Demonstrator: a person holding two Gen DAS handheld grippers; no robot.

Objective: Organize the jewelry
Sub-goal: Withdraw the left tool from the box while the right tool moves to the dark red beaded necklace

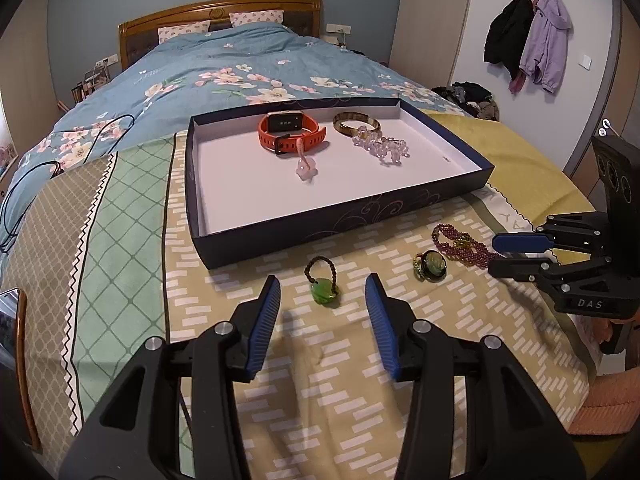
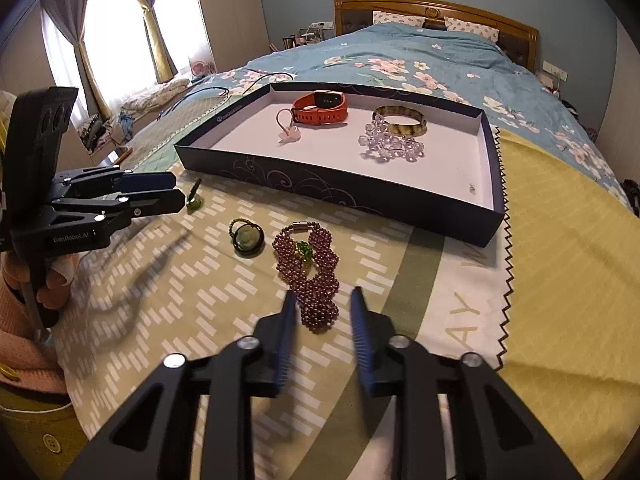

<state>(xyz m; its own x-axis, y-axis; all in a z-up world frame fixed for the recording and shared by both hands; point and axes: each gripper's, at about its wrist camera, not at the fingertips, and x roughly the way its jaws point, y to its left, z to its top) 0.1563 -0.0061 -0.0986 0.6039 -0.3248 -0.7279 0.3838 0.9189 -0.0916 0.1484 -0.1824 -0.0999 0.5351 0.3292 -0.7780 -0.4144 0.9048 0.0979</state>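
A green pendant on a dark cord [image 1: 323, 291] lies on the patterned cloth, right between the tips of my open left gripper [image 1: 322, 280], untouched. Seen from the right wrist, the left gripper [image 2: 182, 192] hovers by that pendant [image 2: 195, 202]. A purple bead bracelet [image 2: 312, 280] lies with its near end between the fingers of my right gripper [image 2: 323, 294], whose pads do not press it. A green stone ring [image 2: 248, 240] sits between the two pieces. The dark blue tray [image 1: 320, 236] holds an orange watch [image 1: 292, 132], a pink charm [image 1: 306, 168], a bangle [image 1: 356, 124] and clear beads [image 1: 384, 148].
The cloth covers the foot of a bed with a blue floral quilt [image 1: 224, 64]. A black cable [image 1: 24, 184] trails on the left. Coats [image 1: 528, 40] hang on the wall. A hand in a pink sleeve [image 2: 24, 280] holds the left gripper.
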